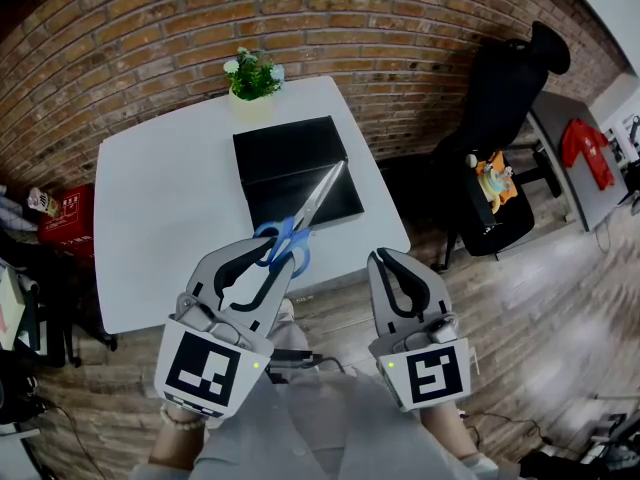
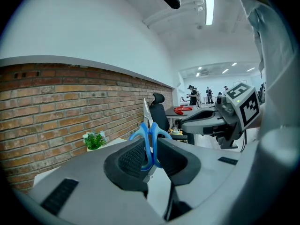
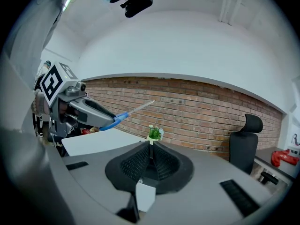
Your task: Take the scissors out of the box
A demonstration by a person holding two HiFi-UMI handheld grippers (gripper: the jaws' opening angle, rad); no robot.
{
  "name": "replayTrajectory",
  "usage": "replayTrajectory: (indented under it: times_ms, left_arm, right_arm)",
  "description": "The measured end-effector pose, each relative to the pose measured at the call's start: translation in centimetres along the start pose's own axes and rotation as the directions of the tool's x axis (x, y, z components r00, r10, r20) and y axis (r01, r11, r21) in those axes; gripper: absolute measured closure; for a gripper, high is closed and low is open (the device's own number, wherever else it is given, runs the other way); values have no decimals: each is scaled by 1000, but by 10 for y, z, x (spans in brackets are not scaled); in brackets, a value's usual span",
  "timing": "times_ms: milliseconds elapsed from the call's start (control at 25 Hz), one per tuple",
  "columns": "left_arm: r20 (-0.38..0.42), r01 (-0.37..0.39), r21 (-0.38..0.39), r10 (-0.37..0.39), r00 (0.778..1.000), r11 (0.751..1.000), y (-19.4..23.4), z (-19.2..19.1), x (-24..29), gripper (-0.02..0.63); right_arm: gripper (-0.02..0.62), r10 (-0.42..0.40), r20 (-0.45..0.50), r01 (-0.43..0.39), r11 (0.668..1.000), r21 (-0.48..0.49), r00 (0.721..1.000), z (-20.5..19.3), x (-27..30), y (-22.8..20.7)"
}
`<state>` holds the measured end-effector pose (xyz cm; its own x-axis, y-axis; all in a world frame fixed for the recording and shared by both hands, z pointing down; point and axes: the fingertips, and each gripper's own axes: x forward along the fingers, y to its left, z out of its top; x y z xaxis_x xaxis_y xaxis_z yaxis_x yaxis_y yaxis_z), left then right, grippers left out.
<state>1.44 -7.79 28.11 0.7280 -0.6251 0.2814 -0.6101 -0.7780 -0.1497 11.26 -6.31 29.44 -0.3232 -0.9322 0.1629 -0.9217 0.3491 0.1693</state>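
A brick wall (image 1: 150,48) runs behind one white desk (image 1: 160,228), which stands on a wood-plank floor (image 1: 540,308). One black office chair (image 1: 500,138) sits off the desk's right edge. One flat black box (image 1: 285,158) lies toward the desk's far right part, reaching almost to its right edge. Two grippers hang off the desk's near edge. The left gripper (image 1: 272,258) has its jaws clamped on the blue handles of the single pair of scissors (image 1: 300,223), whose blades point over the box toward the far edge. The right gripper (image 1: 392,263) has its jaws pressed together on nothing. One small potted plant (image 1: 252,76) stands at the far edge, just behind the box. Only the left gripper view shows the blue loops pinched between the ribbed pads (image 2: 133,158), plus a long lit room with people far off. Only the right gripper view shows the scissors from the side, lifted in the air above the desk top and clear of the box.
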Motion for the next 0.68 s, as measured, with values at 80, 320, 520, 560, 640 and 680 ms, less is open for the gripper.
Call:
replayTrajectory:
  times_ms: [80,320,520,560,640,680]
  left_arm:
    - [-1,2,0,-2,1000,1000,-1,0,1,509]
    - [-9,10,0,-10,1000,1000,-2,-2,5,509]
    - [-19,28,11,-27,999,1000,-1,-5,9,509]
    - [-19,28,11,-28,999,1000,0,-5,10,509]
    - [-17,28,9,-28,999,1000,0,-5,13,509]
    - [-16,27,8,-27,1000,1000,1,-5,14,509]
  right_arm:
    - [543,-2,-5,2,1000,0,1000,-3,1,-1]
    - [543,3,-20,-3,1000,-4,1000,-8,2,-2]
    - [543,5,-29,-5,1000,-9,1000,-12,6,-1]
    - [543,5,-29,-5,1000,-10,1000,-12,7,-2]
    - [543,6,-29,-6,1000,-13,1000,-13,8,-3]
    - [543,6,-28,-7,1000,-15,1000,-13,9,-3]
